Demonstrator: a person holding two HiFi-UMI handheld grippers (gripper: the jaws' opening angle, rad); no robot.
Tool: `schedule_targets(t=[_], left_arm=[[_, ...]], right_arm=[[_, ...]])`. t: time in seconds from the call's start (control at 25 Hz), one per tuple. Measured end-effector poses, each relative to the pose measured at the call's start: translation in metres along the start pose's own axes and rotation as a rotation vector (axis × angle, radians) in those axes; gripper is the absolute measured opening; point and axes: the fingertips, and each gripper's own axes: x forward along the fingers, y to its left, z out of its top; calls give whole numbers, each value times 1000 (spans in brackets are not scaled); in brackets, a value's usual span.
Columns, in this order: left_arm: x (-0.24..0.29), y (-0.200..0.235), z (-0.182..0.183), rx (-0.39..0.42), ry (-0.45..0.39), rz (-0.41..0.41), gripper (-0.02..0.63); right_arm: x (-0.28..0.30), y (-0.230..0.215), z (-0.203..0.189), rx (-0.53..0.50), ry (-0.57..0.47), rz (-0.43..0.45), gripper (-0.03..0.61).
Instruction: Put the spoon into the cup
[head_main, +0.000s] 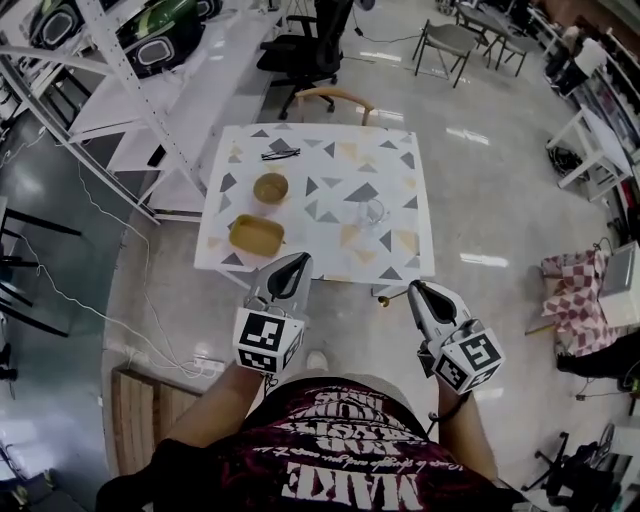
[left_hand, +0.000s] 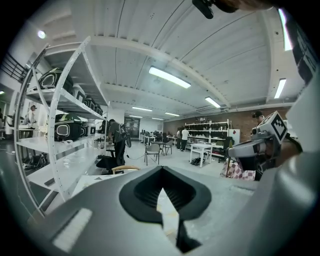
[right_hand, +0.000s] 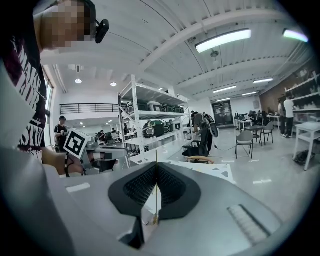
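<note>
A round brown cup (head_main: 270, 187) stands on the left part of the white table (head_main: 330, 240) with its triangle pattern. A dark thin item (head_main: 280, 153) lies near the far edge; I cannot tell whether it is the spoon. My left gripper (head_main: 301, 259) hangs over the table's near edge, just in front of a tan dish (head_main: 257, 234). My right gripper (head_main: 414, 288) is off the table's near right corner. Both are raised and level, looking across the room, and each has its jaws together on nothing (left_hand: 161, 172) (right_hand: 156, 167).
A clear glass (head_main: 373, 211) stands right of the table's middle. A wooden chair (head_main: 330, 98) and a black office chair (head_main: 305, 50) are behind the table. White shelving (head_main: 130, 90) runs along the left. A checked bag (head_main: 575, 295) lies on the floor at the right.
</note>
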Motion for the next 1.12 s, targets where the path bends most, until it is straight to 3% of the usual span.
schedule_targets(t=[0.48, 0.64, 0.8, 1.12], left_arm=[[-6, 14, 14, -23, -43, 5, 2], [-8, 17, 15, -22, -47, 9, 2], [-5, 24, 16, -97, -52, 25, 2], [25, 44, 11, -96, -19, 67, 2]], right_arm=[[6, 6, 18, -28, -22, -16, 32], [13, 6, 22, -43, -27, 4, 32], [20, -3, 23, -46, -14, 21, 32], [65, -30, 33, -53, -8, 85, 32]])
